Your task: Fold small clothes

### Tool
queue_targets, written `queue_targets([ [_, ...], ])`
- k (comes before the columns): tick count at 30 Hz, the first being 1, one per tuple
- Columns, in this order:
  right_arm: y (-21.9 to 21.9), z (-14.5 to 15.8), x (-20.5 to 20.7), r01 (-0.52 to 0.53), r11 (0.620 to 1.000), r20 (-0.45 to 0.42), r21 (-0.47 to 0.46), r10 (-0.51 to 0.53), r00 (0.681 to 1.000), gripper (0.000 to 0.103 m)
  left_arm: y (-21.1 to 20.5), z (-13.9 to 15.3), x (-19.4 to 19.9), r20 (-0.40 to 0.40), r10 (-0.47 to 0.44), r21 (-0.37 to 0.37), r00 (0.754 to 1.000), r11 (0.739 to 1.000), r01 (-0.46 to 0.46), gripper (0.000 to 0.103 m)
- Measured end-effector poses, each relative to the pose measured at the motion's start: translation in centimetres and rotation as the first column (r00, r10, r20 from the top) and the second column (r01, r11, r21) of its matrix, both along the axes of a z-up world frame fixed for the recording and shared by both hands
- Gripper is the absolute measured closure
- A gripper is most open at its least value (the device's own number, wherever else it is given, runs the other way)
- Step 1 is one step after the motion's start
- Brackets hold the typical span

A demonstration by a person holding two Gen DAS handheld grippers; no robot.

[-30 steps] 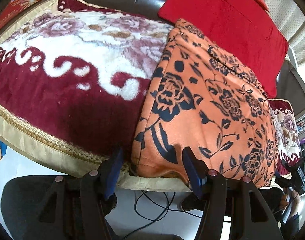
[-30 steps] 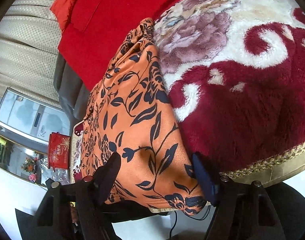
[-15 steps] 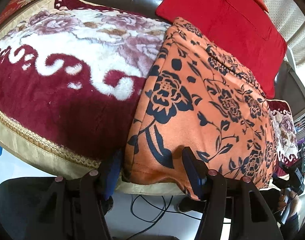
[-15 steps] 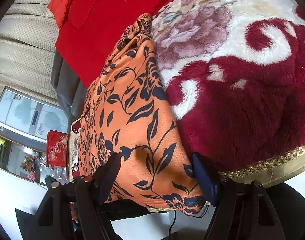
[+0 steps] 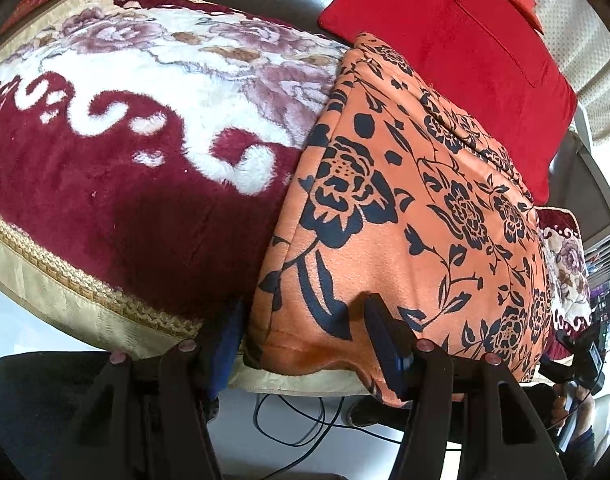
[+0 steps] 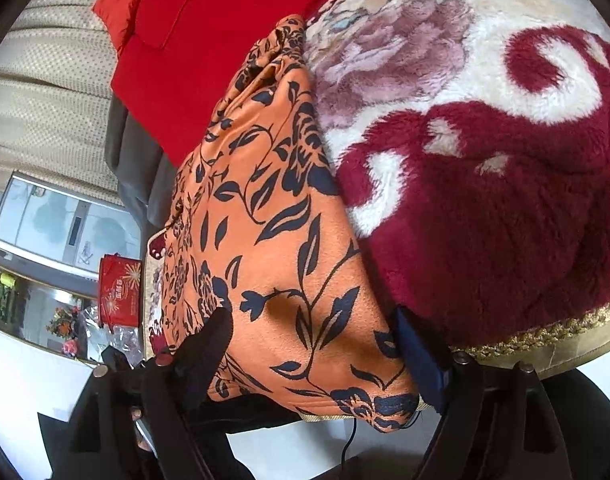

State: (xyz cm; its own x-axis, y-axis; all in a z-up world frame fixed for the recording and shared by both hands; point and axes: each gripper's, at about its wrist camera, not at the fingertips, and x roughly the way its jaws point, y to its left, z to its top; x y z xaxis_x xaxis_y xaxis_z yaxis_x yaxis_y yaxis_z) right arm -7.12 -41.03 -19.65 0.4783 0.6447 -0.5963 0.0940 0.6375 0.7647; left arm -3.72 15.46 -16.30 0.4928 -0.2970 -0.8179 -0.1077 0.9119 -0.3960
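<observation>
right gripper (image 6: pixel 311 354) fingers now spreading off the near corner of the orange floral garment (image 5: pixel 405 216) lying on the plush blanket (image 5: pixel 145 140), left gripper (image 5: pixel 305 340) fingers unchanged astride its hem, grip uncertain; fold apparently being released.

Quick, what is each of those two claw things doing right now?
Left gripper: closed on the near edge of the orange floral cloth.
Right gripper: jaws opening, the cloth's corner between them.
</observation>
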Motion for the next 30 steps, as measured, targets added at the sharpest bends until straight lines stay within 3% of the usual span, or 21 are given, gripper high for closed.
queue_targets([
  [10, 1.4, 0.5, 0.2, -0.029, 0.997, 0.0, -0.077, 0.029, 1.0, 0.018, 0.0, -0.2, -0.1, 0.01, 0.002, -0.009, 1.0, 1.0, -0.002, 0.041],
  [13, 1.7, 0.6, 0.2, -0.025, 0.995, -0.004, -0.092, 0.025, 1.0, 0.023, -0.2, -0.2, -0.1, 0.012, -0.002, -0.004, 1.0, 1.0, 0.002, 0.039],
  [19, 1.4, 0.3, 0.2, 0.005, 0.992, -0.027, -0.128, -0.008, 1.0, 0.045, -0.9, -0.2, 0.1, 0.018, -0.017, 0.013, 1.0, 1.0, 0.017, 0.035],
  [21, 1.3, 0.3, 0.2, 0.012, 0.988, -0.037, -0.157, -0.018, 0.999, 0.057, -1.1, -0.2, 0.2, 0.017, -0.024, 0.02, 1.0, 1.0, 0.023, 0.034],
  [28, 0.9, 0.2, 0.1, 0.028, 0.981, -0.051, -0.194, -0.039, 0.998, 0.073, -1.1, -0.3, 0.5, 0.005, -0.025, 0.012, 1.0, 1.0, 0.025, 0.034],
  [29, 0.9, 0.2, 0.0, 0.03, 0.98, -0.052, -0.195, -0.041, 0.998, 0.075, -1.1, -0.3, 0.6, 0.002, -0.023, 0.013, 1.0, 1.0, 0.023, 0.035],
  [30, 0.8, 0.2, -0.1, 0.034, 0.981, -0.053, -0.19, -0.045, 0.998, 0.078, -1.0, -0.1, 0.6, -0.004, -0.016, 0.022, 1.0, 1.0, 0.016, 0.053],
])
